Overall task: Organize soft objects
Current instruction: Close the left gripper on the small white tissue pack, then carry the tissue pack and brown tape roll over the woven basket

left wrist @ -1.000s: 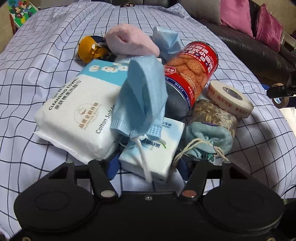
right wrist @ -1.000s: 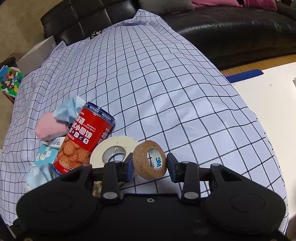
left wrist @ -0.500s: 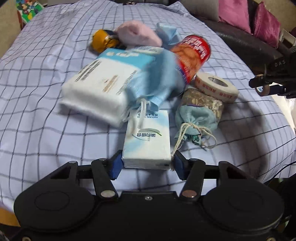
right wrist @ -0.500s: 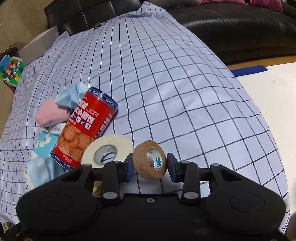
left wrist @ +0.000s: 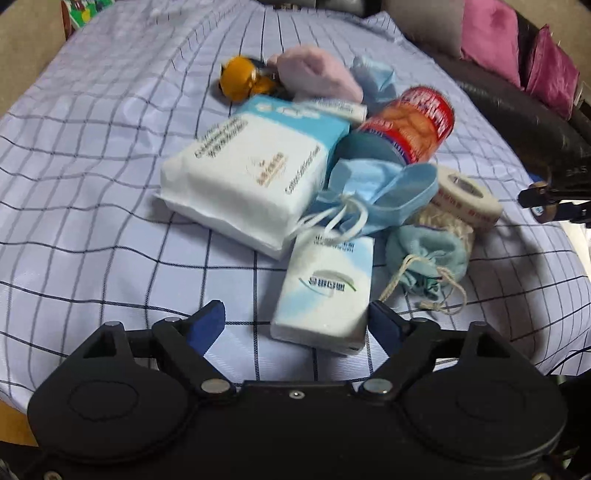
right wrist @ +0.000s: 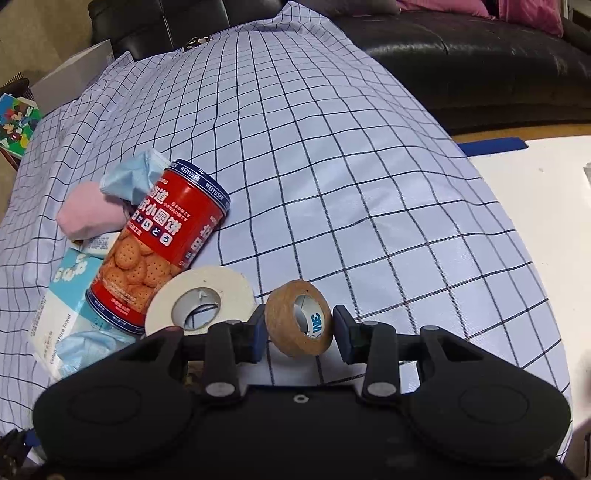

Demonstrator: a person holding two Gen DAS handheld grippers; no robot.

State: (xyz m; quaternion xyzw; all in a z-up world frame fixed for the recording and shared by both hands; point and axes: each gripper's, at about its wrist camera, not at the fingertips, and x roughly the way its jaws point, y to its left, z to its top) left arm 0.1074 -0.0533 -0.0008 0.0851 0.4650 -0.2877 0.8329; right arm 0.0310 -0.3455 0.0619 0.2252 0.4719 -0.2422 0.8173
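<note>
Red biscuit tin [right wrist: 159,251]: "WEIYUSEN" in white on its dark blue rim band; large white characters on the side, not legible. Brown tape roll [right wrist: 299,318]: "3M" on its inner core. Large white wipes pack [right wrist: 55,317]: "Face Towel" along its edge.

Each claw [left wrist: 295,321] [right wrist: 299,332]: matte black plastic, blue pads (silver pivot screws), round embossed housings.

A home living room. A black leather sofa [right wrist: 480,55] with pink cushions [left wrist: 487,35] stands behind a surface draped in a checked cloth [right wrist: 332,166]. Household bits lie on the cloth: a biscuit tin [right wrist: 162,243], tissue packs [left wrist: 325,291], face masks [left wrist: 373,195].
</note>
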